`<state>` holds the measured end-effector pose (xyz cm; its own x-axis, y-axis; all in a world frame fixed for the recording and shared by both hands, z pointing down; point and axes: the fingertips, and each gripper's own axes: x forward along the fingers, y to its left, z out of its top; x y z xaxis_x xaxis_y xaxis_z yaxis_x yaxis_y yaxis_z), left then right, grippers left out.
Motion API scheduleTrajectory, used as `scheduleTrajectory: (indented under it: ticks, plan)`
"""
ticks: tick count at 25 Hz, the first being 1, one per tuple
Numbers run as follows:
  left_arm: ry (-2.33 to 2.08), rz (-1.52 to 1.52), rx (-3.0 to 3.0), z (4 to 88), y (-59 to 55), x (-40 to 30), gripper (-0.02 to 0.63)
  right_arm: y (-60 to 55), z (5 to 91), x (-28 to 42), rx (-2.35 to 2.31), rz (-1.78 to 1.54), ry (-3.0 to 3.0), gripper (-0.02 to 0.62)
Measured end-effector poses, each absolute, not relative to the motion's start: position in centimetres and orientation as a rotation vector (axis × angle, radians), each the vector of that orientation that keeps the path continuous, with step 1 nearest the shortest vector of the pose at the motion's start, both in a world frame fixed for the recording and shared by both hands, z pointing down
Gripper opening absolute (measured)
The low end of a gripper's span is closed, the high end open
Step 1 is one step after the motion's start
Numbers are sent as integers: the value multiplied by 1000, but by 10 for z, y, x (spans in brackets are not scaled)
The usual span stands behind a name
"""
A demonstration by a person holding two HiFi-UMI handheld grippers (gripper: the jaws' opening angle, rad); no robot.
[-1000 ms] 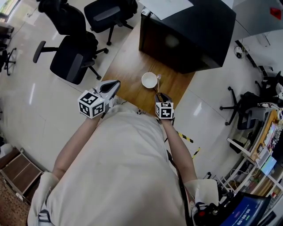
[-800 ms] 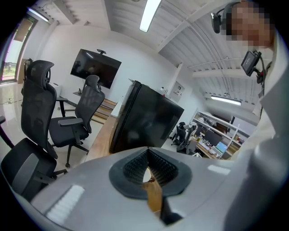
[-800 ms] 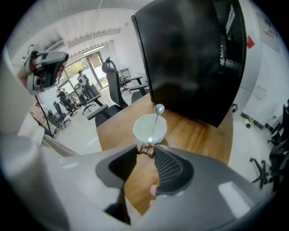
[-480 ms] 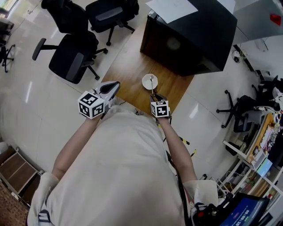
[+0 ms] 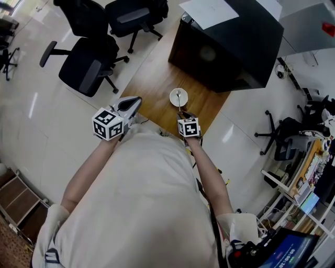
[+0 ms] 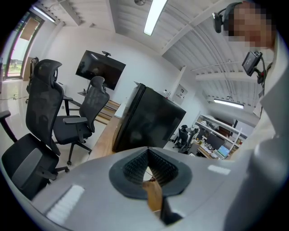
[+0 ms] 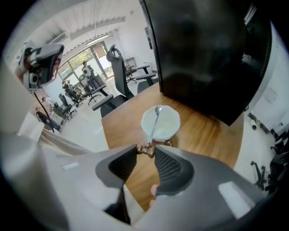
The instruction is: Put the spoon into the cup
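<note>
A white cup point(image 5: 175, 100) stands on the wooden table point(image 5: 152, 78), in front of my right gripper point(image 5: 182, 111). The metal spoon point(image 5: 179, 96) has its bowl inside the cup and leans on the near rim. In the right gripper view the spoon point(image 7: 155, 119) slants down from the cup point(image 7: 166, 124) to my right gripper point(image 7: 145, 151), which is shut on its brown ornamental handle end. My left gripper point(image 5: 136, 100) hangs over the table's near left edge, apart from the cup. In its own view the left gripper point(image 6: 146, 168) is shut, with nothing held.
A large black cabinet point(image 5: 230, 47) stands at the table's far end, just behind the cup, with white paper point(image 5: 209, 10) on top. Black office chairs point(image 5: 86, 68) stand on the pale floor to the left. More chairs and cluttered shelves lie to the right.
The right gripper moved slightly left and down with the spoon. The spoon's bowl went from beside the cup's right rim to inside the cup. The left gripper stayed put.
</note>
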<state>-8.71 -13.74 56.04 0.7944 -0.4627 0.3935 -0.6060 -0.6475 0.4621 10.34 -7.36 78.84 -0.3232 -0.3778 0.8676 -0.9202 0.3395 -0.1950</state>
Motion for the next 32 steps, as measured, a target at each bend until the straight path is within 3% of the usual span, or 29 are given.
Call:
scheduleTrajectory:
  ticks: [32]
  plan:
    - [-816, 322, 2371, 567, -131, -92, 0, -77, 794, 100, 1132, 947, -1839, 127]
